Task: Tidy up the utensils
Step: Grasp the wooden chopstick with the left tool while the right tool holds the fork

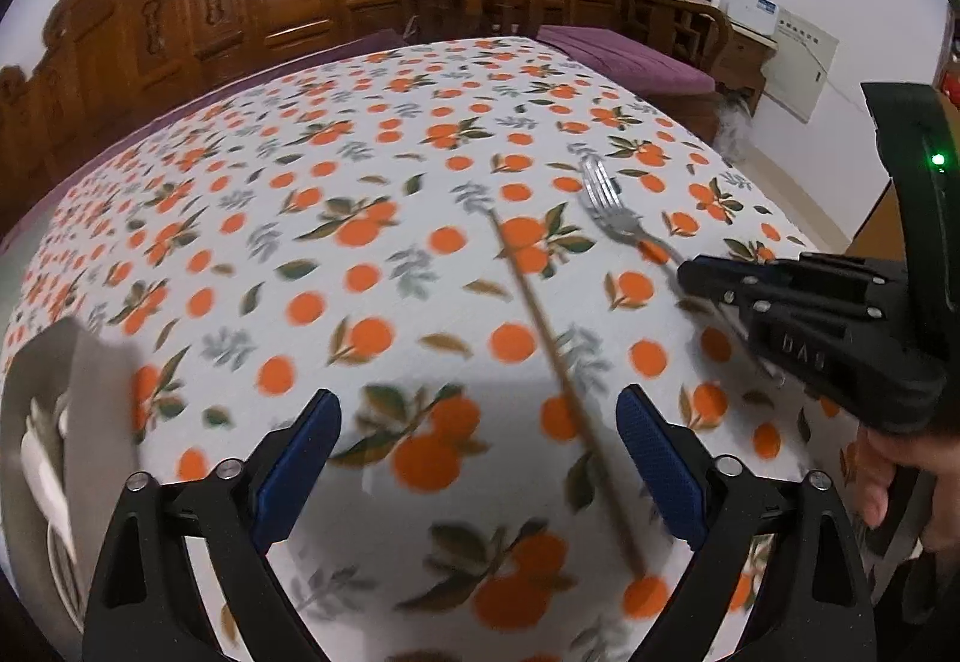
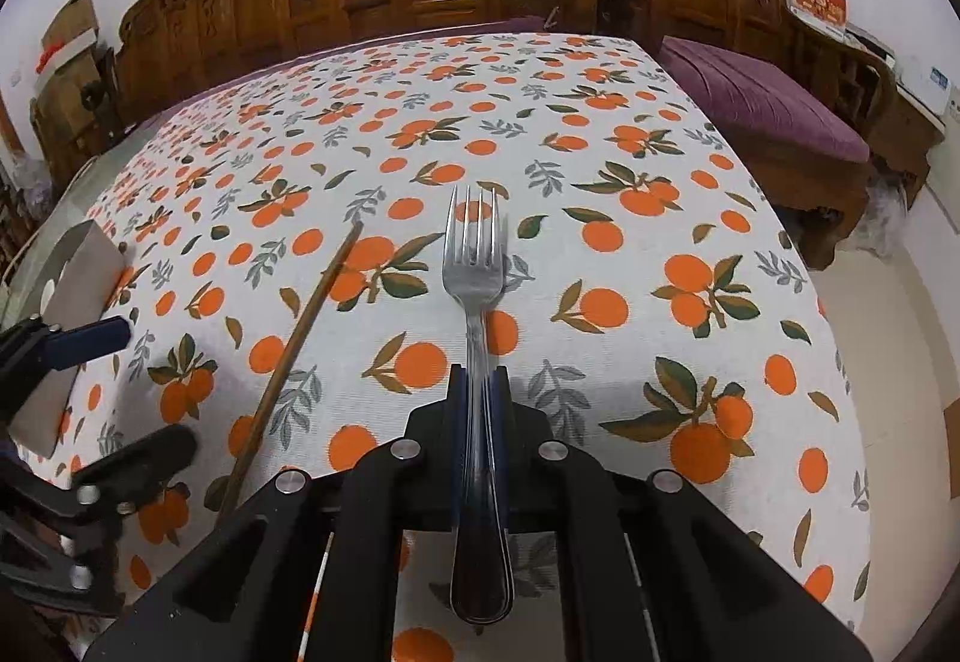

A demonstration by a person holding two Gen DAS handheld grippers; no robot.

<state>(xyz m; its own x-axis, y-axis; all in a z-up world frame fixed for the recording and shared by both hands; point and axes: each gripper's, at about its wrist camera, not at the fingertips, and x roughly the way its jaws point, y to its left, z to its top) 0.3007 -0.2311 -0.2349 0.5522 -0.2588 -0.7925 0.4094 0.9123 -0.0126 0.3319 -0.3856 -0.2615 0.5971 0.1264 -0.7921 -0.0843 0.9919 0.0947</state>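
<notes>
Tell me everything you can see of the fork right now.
The fork is shiny silver metal with four straight tines and a plain handle that widens to a rounded end. The right tool is shut on its handle, about midway, tines pointing forward, away from the camera. It looks held above the orange-print tablecloth, touching nothing else.

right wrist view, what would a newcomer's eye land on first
A steel fork clamped in the right tongs, tines pointing away over the orange-print tablecloth. Left of it a wooden chopstick lies on the cloth, with the open left tongs above it.
</notes>
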